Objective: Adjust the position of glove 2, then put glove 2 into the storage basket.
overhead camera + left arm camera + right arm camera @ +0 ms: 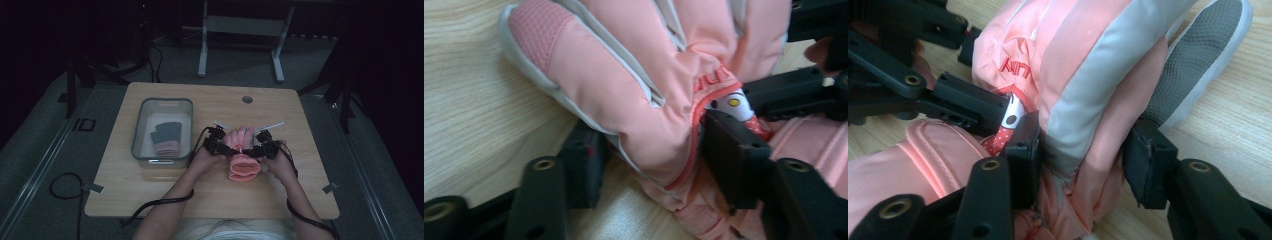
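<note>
A pink padded glove (244, 167) with grey trim lies on the wooden table (200, 195), cuff toward the person. My left gripper (216, 142) comes at its left side and my right gripper (262, 145) at its right side, jaws facing each other. In the left gripper view the gripper (656, 145) has the glove (624, 100) bunched between its two black pads, which press on it. The right gripper (1087, 150) likewise squeezes a pink and grey fold of the glove (1088, 75). The two grippers' jaws nearly meet by a small printed label (1010, 115).
A clear plastic bin (162, 102) stands at the table's left and holds a dark grey glove (166, 132) and a pink one (167, 146). A round cable hole (247, 99) sits near the far edge. Black cables trail off the near edge.
</note>
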### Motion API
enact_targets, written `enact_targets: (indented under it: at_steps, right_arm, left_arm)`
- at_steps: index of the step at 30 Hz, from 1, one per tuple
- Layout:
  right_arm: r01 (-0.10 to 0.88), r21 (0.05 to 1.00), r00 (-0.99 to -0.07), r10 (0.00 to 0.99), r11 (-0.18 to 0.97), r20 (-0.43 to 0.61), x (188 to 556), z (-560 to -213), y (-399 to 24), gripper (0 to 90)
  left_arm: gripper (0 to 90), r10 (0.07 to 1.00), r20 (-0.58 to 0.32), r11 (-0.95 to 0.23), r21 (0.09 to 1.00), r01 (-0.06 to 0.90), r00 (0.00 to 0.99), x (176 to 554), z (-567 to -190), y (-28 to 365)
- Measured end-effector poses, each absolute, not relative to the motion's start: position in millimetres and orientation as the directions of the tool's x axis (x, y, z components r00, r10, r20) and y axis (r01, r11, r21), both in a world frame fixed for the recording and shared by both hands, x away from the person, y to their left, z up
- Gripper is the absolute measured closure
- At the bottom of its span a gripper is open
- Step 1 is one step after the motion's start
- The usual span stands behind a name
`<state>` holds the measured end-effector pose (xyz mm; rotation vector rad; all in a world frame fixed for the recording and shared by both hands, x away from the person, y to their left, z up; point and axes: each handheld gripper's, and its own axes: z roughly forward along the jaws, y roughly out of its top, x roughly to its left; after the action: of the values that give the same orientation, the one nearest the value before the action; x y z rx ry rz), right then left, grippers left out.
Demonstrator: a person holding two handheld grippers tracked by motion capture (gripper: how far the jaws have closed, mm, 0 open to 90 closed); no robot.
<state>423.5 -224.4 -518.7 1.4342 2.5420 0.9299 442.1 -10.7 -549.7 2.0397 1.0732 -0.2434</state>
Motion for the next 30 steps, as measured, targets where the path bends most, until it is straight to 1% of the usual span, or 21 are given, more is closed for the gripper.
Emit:
enact_targets:
  at_steps: [1,2,4,8,18,21,30]
  right_arm:
    - [0.753,0.541,-0.559,0.799,0.376,0.223,424,-519,-225,55.1]
    - [0.753,0.542,-0.558,0.798,0.373,0.226,424,-519,-224,56.1]
    - [0.751,0.545,-0.556,0.803,0.373,0.217,422,-518,-223,57.8]
    - [0.752,0.553,-0.543,0.812,0.357,0.214,420,-518,-221,60.4]
    - [0.732,0.616,-0.537,0.802,0.289,0.262,413,-510,-228,64.2]
    - [0.722,0.636,-0.54,0.797,0.274,0.27,411,-503,-230,64.4]
    - [0.661,0.702,-0.565,0.791,0.263,0.235,407,-469,-221,64.5]
  left_arm:
    - [52.6,0.604,-0.504,-0.306,0.568,0.764,0.617,441,-550,-10]
    - [58.0,0.598,-0.51,-0.301,0.572,0.763,0.618,439,-550,-10]
    - [67.0,0.604,-0.489,-0.31,0.584,0.75,0.63,437,-549,-10]
    - [73.5,0.619,-0.463,-0.321,0.587,0.743,0.634,434,-543,-13]
    - [75.8,0.637,-0.425,-0.323,0.611,0.723,0.643,427,-518,-15]
    - [76.1,0.632,-0.406,-0.329,0.631,0.703,0.66,425,-507,-13]
    - [76.4,0.642,-0.353,-0.321,0.681,0.658,0.68,422,-468,-3]
